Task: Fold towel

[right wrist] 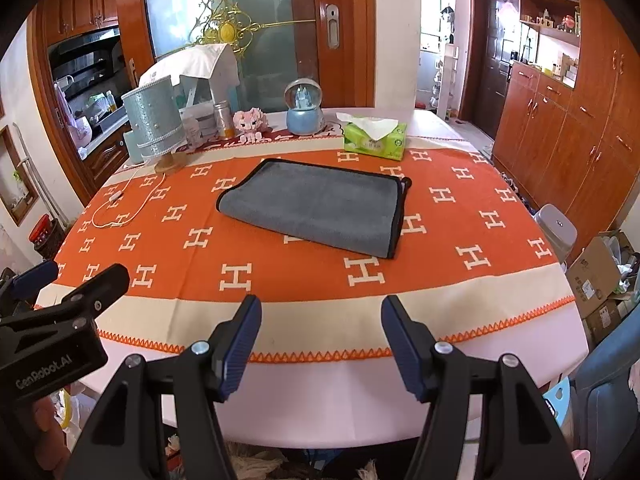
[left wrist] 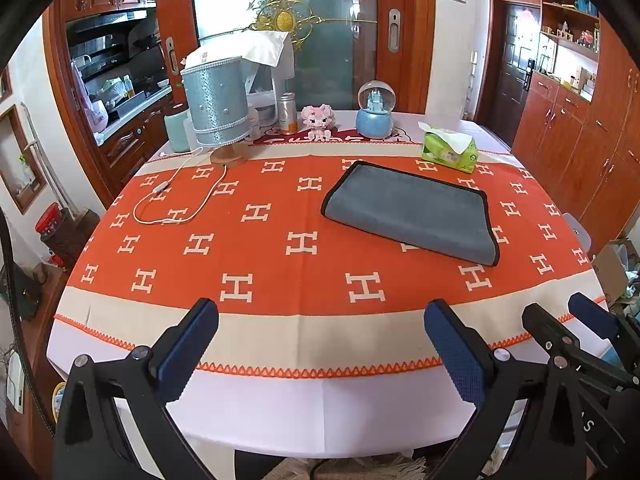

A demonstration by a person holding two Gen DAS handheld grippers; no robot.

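Going left to right across the table: a white power cord (left wrist: pixel 180 196) is snaking over the orange tablecloth with the cream H pattern (left wrist: pixel 256 256), running back to a silver-blue drum-shade lamp on a wooden base (left wrist: pixel 216 108). Next a small pink block-built figure (left wrist: pixel 318 120) and a blue snow globe (left wrist: pixel 375 110) are sitting along the far edge, then a green soft-pack of tissues (left wrist: pixel 450 148).

The grey plush towel with black edging (left wrist: pixel 412 212) is lying flat right of centre, just in front of the tissues, and it's looking folded over already, with doubled black edges showing at its right end in the right wrist view.

The left gripper (left wrist: pixel 320 344) is hanging over the near table edge with its blue-padded fingers spread wide, holding nothing. The right gripper (right wrist: pixel 320 340) beside it is doing the same, jaws apart and empty, well short of the towel.

I'm guessing the towel is light, soft and floppy, so it'll sag and drag. Pinching the two corners of one short end looks safest.
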